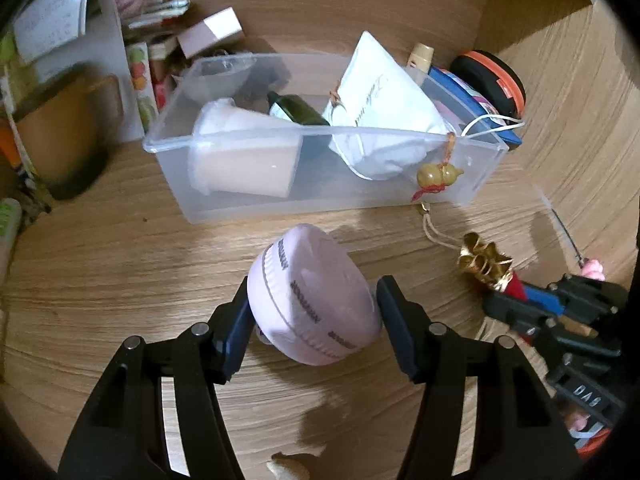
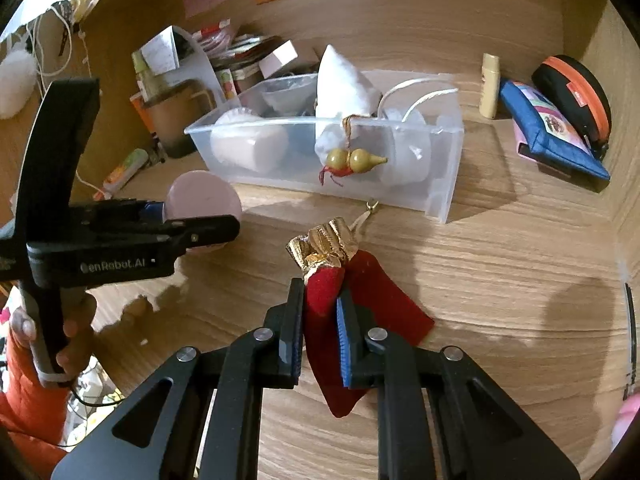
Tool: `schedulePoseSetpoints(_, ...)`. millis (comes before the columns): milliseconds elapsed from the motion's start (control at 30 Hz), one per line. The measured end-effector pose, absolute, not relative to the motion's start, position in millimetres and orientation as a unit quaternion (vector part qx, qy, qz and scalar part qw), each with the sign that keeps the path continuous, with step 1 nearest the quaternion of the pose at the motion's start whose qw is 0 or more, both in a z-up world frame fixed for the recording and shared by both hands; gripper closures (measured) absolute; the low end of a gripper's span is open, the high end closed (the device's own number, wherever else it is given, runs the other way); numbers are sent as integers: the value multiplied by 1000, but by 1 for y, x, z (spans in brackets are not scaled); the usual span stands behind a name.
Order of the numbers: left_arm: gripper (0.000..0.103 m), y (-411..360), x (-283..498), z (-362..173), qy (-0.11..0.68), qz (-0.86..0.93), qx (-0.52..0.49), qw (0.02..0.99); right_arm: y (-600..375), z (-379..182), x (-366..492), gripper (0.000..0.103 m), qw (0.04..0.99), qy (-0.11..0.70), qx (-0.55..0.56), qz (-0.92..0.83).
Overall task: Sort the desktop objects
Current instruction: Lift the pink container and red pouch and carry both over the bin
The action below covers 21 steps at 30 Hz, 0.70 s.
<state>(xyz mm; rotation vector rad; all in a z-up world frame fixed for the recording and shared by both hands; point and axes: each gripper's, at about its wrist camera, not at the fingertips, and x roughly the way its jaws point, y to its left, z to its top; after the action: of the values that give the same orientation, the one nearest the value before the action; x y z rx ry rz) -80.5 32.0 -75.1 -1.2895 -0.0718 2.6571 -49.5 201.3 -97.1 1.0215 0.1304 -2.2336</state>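
The left tongs (image 1: 314, 316) are gripping a pale lilac jar (image 1: 312, 300) just in front of the clear bin (image 1: 240, 212) on the bench (image 1: 120, 272). To its right, the right tongs (image 2: 320, 332) are pinching a red pouch (image 2: 332, 320) with a gold top.

The right gripper (image 2: 320, 332) pinches a red velvet pouch (image 2: 348, 320) with a gold-trimmed neck above the wooden desk (image 2: 500, 280). Beyond it stands a clear plastic bin (image 2: 440, 184), a yellow gourd charm (image 2: 356, 159) hanging over its front wall. At left, the left gripper (image 2: 192, 228) holds a round pink case (image 2: 204, 196).
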Motion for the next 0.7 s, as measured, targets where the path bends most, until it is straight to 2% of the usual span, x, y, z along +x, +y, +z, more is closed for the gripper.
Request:
schedulePoseSetpoints(200,44,36,-72,-58,2,909,-410,80,202,-77,-53,90,340,41,371,-863)
schedulePoseSetpoints(300,57,37,-70,-47,13,915,-396,79,201,-62,-53,91,342,45,353,-870)
schedulePoseSetpoints(333,57,36,-68,-43,13,916,-393,84,200,-58,-54,90,343,45,347,-871)
schedulePoseSetpoints(467,57,34,-65,-29,15,920,-380,98,197,-45,-55,90,347,47,331,-876)
schedulePoseSetpoints(633,57,35,-70,-38,24,914,-394,98,196,-44,-54,90,346,46,331,-877)
schedulePoseSetpoints(667,54,33,-72,-41,18,910,-400,103,197,-46,-54,90,345,44,333,-876)
schedulePoseSetpoints(700,44,32,-73,-44,10,907,-407,109,197,-47,-55,90,344,43,334,-876)
